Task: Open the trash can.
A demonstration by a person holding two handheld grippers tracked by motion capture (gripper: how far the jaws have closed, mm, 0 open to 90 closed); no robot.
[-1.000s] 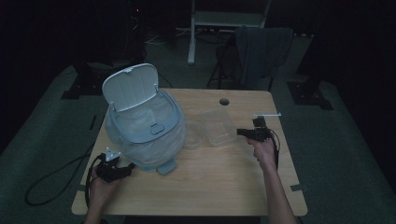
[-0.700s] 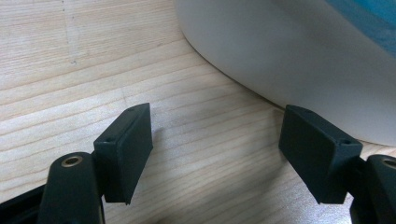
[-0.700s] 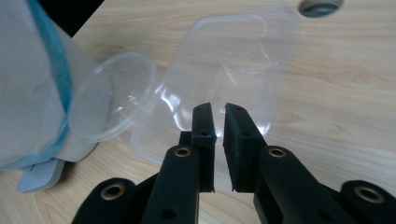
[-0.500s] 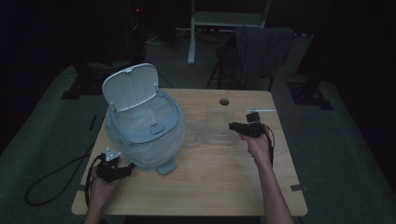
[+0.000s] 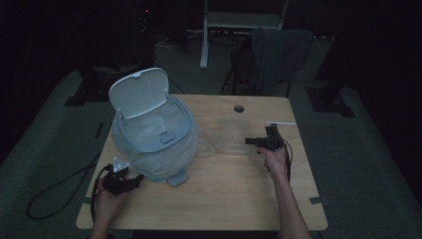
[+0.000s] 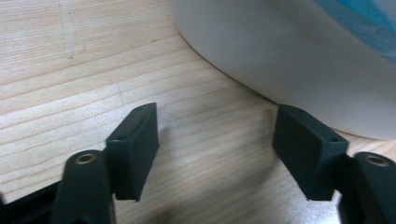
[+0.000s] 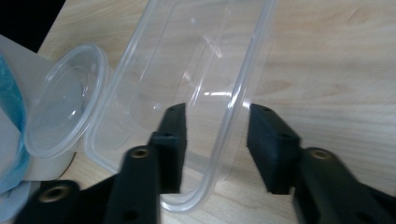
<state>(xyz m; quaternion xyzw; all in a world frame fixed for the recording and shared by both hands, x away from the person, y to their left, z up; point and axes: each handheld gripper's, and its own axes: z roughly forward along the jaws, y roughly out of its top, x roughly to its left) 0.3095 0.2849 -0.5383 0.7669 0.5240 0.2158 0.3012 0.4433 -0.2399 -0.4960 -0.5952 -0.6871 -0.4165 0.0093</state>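
Note:
A clear rectangular plastic container (image 5: 234, 134) lies flat on the wooden table (image 5: 224, 199), right of centre. My right gripper (image 5: 249, 141) is at its right side. In the right gripper view the container's (image 7: 187, 70) near rim runs between the jaws of this gripper (image 7: 215, 140). The jaws have just been opening, and a gap shows on both sides of the rim. A round clear tub (image 7: 65, 116) touches the container's left end. My left gripper (image 6: 215, 149) rests open on the table beside the base of a pale blue bin (image 5: 154, 134), with nothing between its jaws.
The bin's white lid (image 5: 139, 92) stands raised at the back left. A cable hole (image 5: 239, 108) and a thin white strip (image 5: 280, 123) lie on the table's far right part. A draped chair (image 5: 278, 50) stands beyond the table. A cable (image 5: 54, 189) loops on the floor at left.
The right gripper has shifted slightly left and its jaws have opened. The clear container, tilted up before, now lies flat on the table. The left gripper has stayed put.

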